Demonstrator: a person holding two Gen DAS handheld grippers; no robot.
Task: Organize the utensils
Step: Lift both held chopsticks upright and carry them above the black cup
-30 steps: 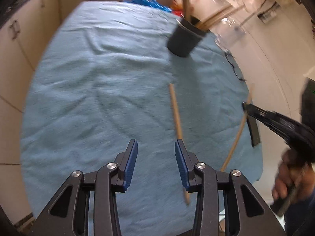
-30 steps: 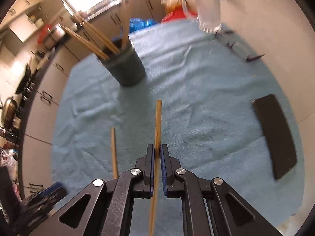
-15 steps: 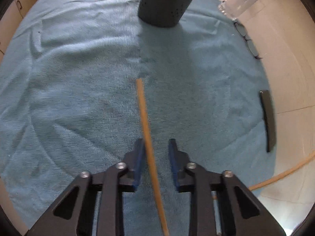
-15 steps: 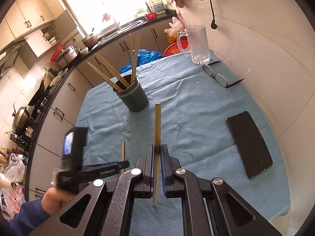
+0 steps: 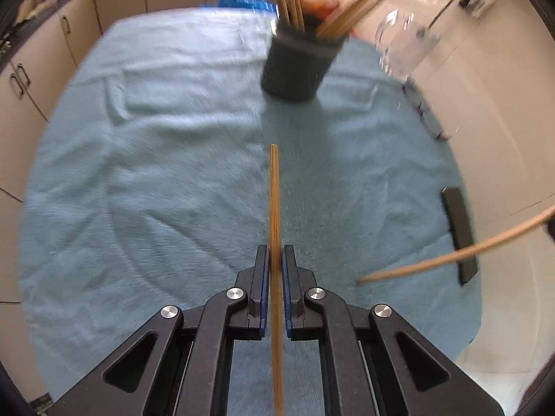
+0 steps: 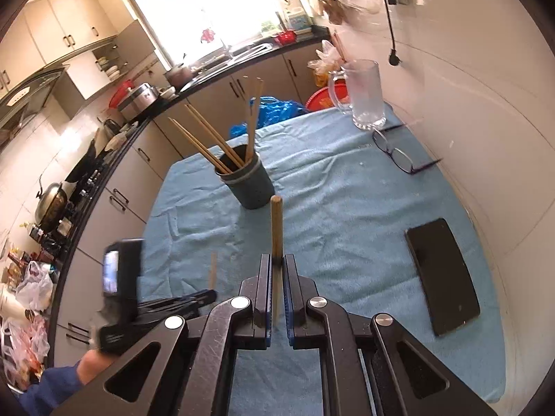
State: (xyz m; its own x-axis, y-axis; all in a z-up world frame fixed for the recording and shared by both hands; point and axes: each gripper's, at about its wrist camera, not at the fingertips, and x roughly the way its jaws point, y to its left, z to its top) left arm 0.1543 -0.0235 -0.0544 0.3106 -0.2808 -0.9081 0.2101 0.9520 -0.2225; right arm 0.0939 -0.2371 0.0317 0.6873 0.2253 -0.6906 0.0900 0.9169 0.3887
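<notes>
Blue cloth point(image 5: 156, 173) | left tongs point(image 5: 274, 267) now clamp chopstick point(image 5: 274, 201) (were open) | right tongs point(image 6: 276, 274) grip another chopstick point(image 6: 276, 228)

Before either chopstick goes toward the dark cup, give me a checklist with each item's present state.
1. Left hand-held gripper shut on its chopstick: ok.
2. Right hand-held gripper shut on its chopstick: ok.
3. Dark cup upright on the blue cloth: ok.
4. Room left in the cup among its chopsticks: ok.
5. Glasses and phone apart from the cup: ok.
6. Loose chopsticks left on the cloth: none visible.
</notes>
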